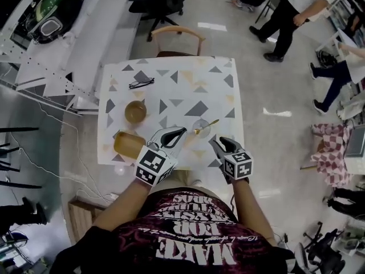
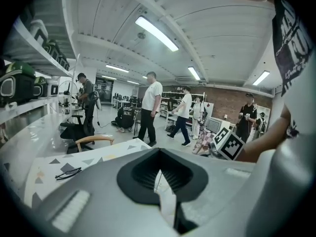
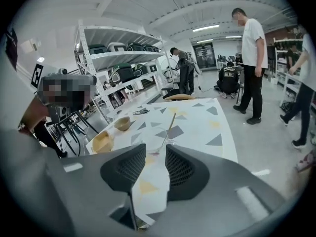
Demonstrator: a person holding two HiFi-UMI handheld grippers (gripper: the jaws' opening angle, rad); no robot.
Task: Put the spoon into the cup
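Note:
A clear glass cup stands on the triangle-patterned table near its front edge. A golden spoon rests in it, handle leaning out to the right. My right gripper is just in front and to the right of the cup, open, with nothing between its fingers. In the right gripper view the cup and the slanting spoon show ahead through the gap of the right gripper. My left gripper hovers left of the cup, shut and empty; the left gripper view shows the left gripper with only a thin slit.
A round bowl and a wooden dish sit left of the cup. Spectacles lie at the far left of the table. A chair stands behind the far edge. People stand on the floor at the upper right.

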